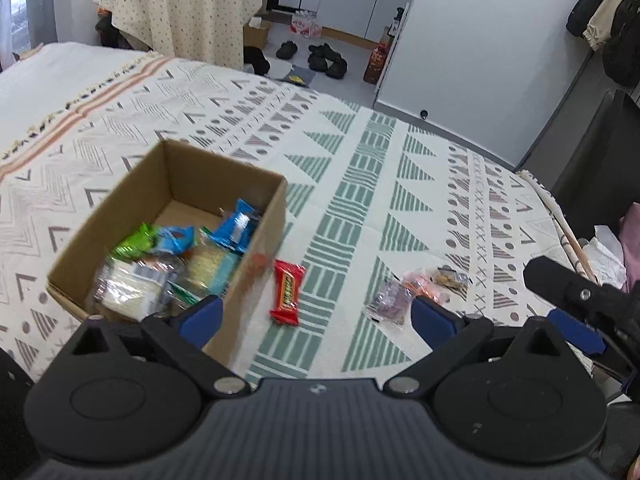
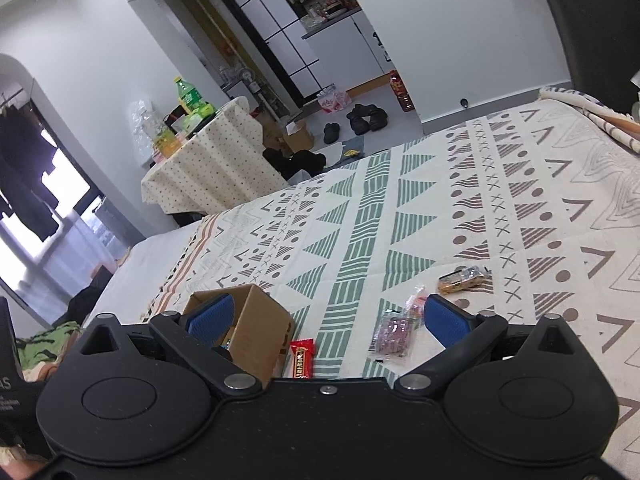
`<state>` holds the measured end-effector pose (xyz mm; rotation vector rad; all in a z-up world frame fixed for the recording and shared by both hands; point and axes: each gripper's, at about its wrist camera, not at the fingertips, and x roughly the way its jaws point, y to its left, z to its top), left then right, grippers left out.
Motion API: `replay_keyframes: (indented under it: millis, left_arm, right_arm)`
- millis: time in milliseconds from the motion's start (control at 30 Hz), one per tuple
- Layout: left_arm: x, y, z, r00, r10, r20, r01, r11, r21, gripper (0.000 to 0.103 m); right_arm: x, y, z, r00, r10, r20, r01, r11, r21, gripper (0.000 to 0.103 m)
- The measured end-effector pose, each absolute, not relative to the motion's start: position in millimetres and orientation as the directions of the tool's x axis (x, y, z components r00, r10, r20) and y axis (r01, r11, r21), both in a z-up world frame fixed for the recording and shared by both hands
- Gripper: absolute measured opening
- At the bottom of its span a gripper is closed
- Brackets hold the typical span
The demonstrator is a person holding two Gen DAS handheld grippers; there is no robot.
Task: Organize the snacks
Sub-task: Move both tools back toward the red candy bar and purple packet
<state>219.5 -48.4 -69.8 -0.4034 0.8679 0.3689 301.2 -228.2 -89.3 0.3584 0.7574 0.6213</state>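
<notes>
1. Left wrist view: my left gripper (image 1: 316, 316) stands wide and holds nothing, above the red snack bar (image 1: 287, 294) lying just beside the cardboard box (image 1: 256, 252). Only here are the packets inside the box visible.
2. Right wrist view: my right gripper (image 2: 326, 320) is wide and empty too; the purple packet (image 2: 394, 334) and the brown snack (image 2: 460, 279) lie apart on the patterned cloth (image 2: 520, 208).

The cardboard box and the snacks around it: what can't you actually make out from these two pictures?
- Cardboard box: in the right wrist view, the right tool and its body hide most of it and nearly all its contents.
- Box's near corner, left wrist view: covered by the left tool.
- Red snack bar: its print is too small to read.
- Purple packet, orange packet and brown packet: contents too small to identify.
</notes>
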Motion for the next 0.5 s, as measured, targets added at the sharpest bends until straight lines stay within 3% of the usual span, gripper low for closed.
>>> replay_keyframes:
  millis: [333, 500]
  left_arm:
    - [234.9, -60.3, -95.4, 0.582, 0.146, -0.800, -0.471, 0.862, -0.185, 0.094]
    - [244.9, -62.4, -113.2, 0.562, 0.157, -0.812, -0.487, 0.857, -0.171, 0.084]
  right_arm:
    - [315.2, -244.9, -108.0, 0.553, 0.628, -0.548, -0.330, 0.768, 0.549, 0.084]
    - [322.1, -246.1, -119.4, 0.536, 0.630, -0.563, -0.301, 0.765, 0.569, 0.080]
